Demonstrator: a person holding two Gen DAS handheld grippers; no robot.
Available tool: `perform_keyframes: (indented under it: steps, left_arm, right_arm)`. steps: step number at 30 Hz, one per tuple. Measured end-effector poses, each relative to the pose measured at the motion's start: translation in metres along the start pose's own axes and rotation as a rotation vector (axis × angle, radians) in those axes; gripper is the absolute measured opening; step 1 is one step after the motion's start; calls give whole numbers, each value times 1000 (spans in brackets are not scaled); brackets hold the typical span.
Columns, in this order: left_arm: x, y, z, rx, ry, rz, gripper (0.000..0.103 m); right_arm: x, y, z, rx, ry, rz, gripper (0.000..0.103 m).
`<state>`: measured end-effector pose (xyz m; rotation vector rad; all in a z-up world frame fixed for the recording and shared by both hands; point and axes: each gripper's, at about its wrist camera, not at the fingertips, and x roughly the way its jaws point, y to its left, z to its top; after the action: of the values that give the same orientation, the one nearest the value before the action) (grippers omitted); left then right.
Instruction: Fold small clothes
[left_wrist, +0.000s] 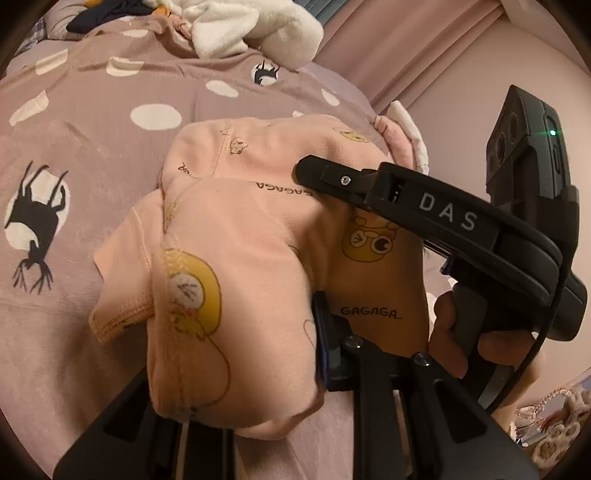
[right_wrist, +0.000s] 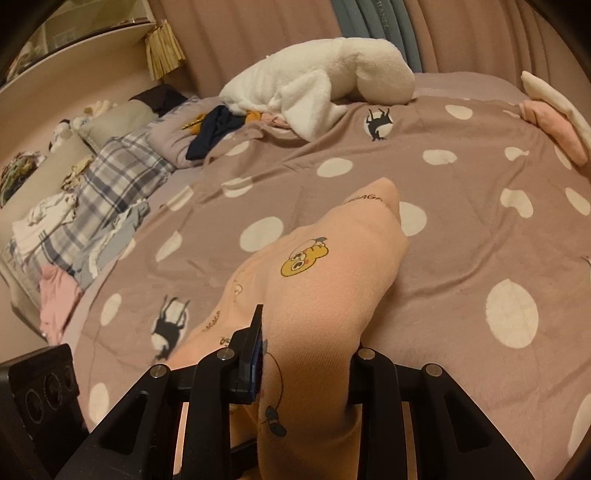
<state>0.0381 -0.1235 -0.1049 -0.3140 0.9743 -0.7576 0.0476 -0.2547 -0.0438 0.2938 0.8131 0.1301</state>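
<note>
Peach printed garment (left_wrist: 258, 229): one, bunched over the bed, gripped at two places.
Grippers: two, the left gripper (left_wrist: 266, 391) and the right gripper (right_wrist: 306, 354), each with its jaws closed on that garment.
Polka-dot blanket (right_wrist: 461, 229): one, mauve with white spots and black animal silhouettes.
White plush toy (right_wrist: 317, 85): one, lying at the far side of the bed.
Plaid pillow (right_wrist: 122, 173): one, at the bed's left edge.
Dark garment (right_wrist: 210, 133): one, crumpled beside the plush toy.
Pink folded cloth (right_wrist: 554, 125): one, at the far right.
</note>
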Motion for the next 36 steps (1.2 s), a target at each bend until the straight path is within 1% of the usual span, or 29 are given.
perform_keyframes:
  steps: [3,5,8,9,10,12,13,14,15,16,17,18,19,20,22,23,24,26,27,29,30,31,32,34,36]
  left_arm:
    - [6,0,0,-18,26,18,21]
    - [10,-3,1,-10,35,28,22]
    - [11,-7,0,18,42,67,26]
    - [13,-7,-1,18,52,83,32]
    - [14,-6,-1,10,61,101,37]
    - [15,-4,1,-13,72,133,57]
    - [15,-4,1,-14,74,122,62]
    - [13,-5,1,-14,75,111,73]
    - [12,-6,1,-13,74,104,84]
    - [10,-8,1,-7,68,118,90]
    - [8,-9,0,-2,57,164,95]
    - [5,-10,-1,1,39,233,95]
    - [3,-10,-1,8,24,284,95]
    - [-1,-11,-1,19,11,312,95]
    - [-8,-10,-1,30,9,312,95]
    - [-11,-8,-1,24,16,307,95]
    - [-15,-6,-1,15,18,302,95]
    - [-23,-6,-1,8,22,297,97]
    - [-25,-8,-2,12,22,294,99]
    - [-32,-12,-3,19,13,278,103]
    - [-36,-13,-4,18,8,269,103]
    - [-38,-15,-4,13,5,262,103]
    - [-39,-17,-4,16,4,257,103]
    - [-42,-23,-5,45,2,254,103]
    - [-43,-30,-7,78,7,280,103]
  right_arm:
    - [5,-5,-3,-10,14,-11,31]
    - [7,-11,-6,-1,23,-9,31]
    - [6,-24,-9,39,24,13,31]
    - [4,-28,-11,58,21,15,32]
    - [3,-32,-13,77,18,19,37]
    - [0,-38,-18,96,20,8,44]
    - [0,-38,-17,93,30,-15,47]
    - [-3,-38,-16,86,41,-48,49]
    - [-6,-36,-16,75,42,-72,56]
    - [-11,-34,-16,59,35,-92,66]
    - [-17,-31,-17,33,22,-115,70]
    - [-23,-27,-17,1,-4,-153,73]
    - [-27,-25,-17,-25,-31,-197,73]
    - [-33,-22,-17,-58,-72,-269,73]
    - [-41,-20,-18,-87,-140,-377,73]
    - [-44,-22,-17,-78,-154,-411,73]
    - [-45,-26,-16,-54,-143,-422,73]
    - [-47,-34,-14,3,-104,-393,73]
    - [-47,-38,-15,30,-80,-374,73]
    - [-49,-39,-16,57,-39,-365,74]
    - [-51,-39,-18,65,-19,-373,77]
    - [-53,-37,-20,69,-6,-385,83]
    - [-56,-34,-22,75,-2,-392,87]
    - [-61,-32,-25,95,8,-393,101]
    - [-67,-30,-29,119,32,-376,102]
